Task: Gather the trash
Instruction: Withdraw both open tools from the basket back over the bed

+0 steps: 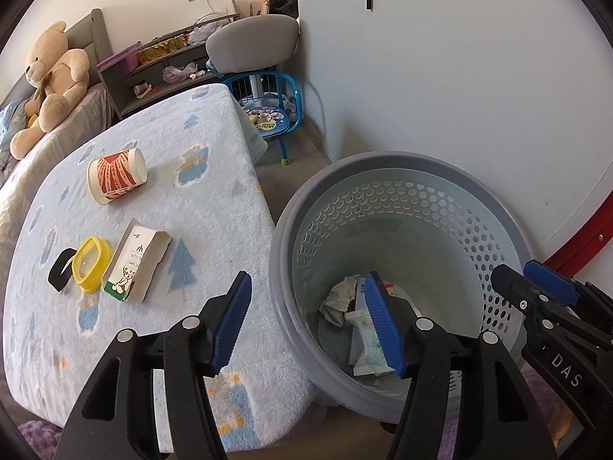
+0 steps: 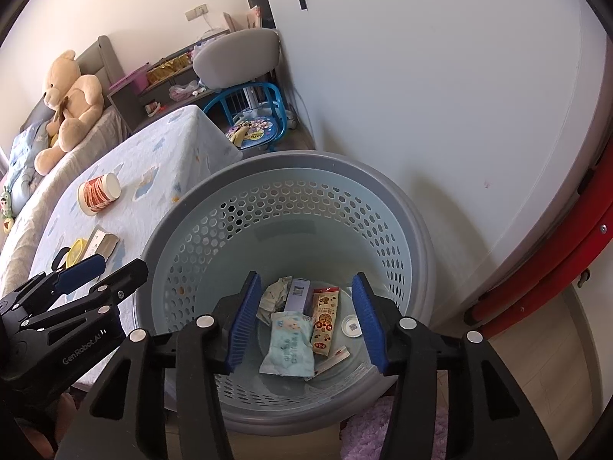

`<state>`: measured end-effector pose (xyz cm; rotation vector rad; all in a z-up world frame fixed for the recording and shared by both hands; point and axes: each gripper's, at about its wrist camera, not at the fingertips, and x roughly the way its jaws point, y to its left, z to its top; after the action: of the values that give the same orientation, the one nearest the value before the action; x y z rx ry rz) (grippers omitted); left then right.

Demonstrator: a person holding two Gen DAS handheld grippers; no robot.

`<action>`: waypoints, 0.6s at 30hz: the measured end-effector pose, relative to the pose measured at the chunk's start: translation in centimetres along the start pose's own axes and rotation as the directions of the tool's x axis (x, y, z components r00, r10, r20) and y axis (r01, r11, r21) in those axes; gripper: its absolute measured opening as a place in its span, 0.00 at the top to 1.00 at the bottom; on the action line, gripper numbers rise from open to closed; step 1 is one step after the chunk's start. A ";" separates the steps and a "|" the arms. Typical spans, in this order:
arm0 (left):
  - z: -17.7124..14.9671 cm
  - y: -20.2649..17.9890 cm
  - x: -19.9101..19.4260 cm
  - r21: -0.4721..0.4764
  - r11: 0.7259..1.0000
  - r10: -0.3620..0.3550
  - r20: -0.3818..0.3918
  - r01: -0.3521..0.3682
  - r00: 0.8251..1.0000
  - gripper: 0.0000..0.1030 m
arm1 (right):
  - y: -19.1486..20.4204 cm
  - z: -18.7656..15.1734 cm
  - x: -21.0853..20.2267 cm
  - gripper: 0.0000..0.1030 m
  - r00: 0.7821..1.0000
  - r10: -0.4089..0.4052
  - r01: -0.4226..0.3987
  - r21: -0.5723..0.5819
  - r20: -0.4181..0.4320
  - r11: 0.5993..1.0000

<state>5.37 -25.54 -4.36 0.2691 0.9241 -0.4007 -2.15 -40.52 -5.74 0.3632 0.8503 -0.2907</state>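
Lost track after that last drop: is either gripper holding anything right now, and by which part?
Nothing is held. The left gripper and the right gripper are both open with nothing between their fingers, above the basket.

Left black-framed tongs with 2 blue ribbed pads (image 1: 308, 322): jaws spread wide, nothing between them, pointing forward and down. Right black-framed tongs with 2 blue ribbed pads (image 2: 308, 320): jaws likewise spread wide, empty, angled downward. Both tongs side by side, close, apart, not touching. Right tongs' tip visible at right edge of left wrist view; left tongs' tip visible at left edge of right wrist view, also parted.
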 end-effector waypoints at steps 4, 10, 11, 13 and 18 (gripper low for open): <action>-0.1 0.4 -0.2 -0.015 1.000 -0.001 0.002 0.001 1.000 0.41 | 0.2 -0.1 0.0 0.50 1.000 -0.004 0.004 -0.010 -0.001 1.000; -0.3 1.2 -0.8 -0.036 0.999 -0.003 0.012 0.003 1.000 0.41 | 0.3 -0.2 -0.5 0.33 1.000 -0.009 0.009 -0.010 0.030 1.000; -0.3 1.4 -0.9 -0.040 0.999 -0.003 0.013 0.004 1.000 0.40 | 0.3 -0.2 -0.5 0.33 0.999 -0.010 0.010 -0.009 0.032 1.000; -0.4 1.8 -1.2 -0.049 0.999 -0.003 0.018 0.004 1.000 0.40 | 0.4 -0.3 -0.5 0.33 0.999 -0.012 0.013 -0.009 0.031 1.000; -0.7 2.8 -1.9 -0.075 0.997 -0.003 0.030 0.006 1.000 0.38 | 0.6 -0.3 -0.8 0.30 0.999 -0.017 0.017 -0.015 0.030 1.000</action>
<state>5.12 -22.33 -3.07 0.1920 0.9085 -0.3723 -2.61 -39.72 -5.24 0.3363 0.8259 -0.3047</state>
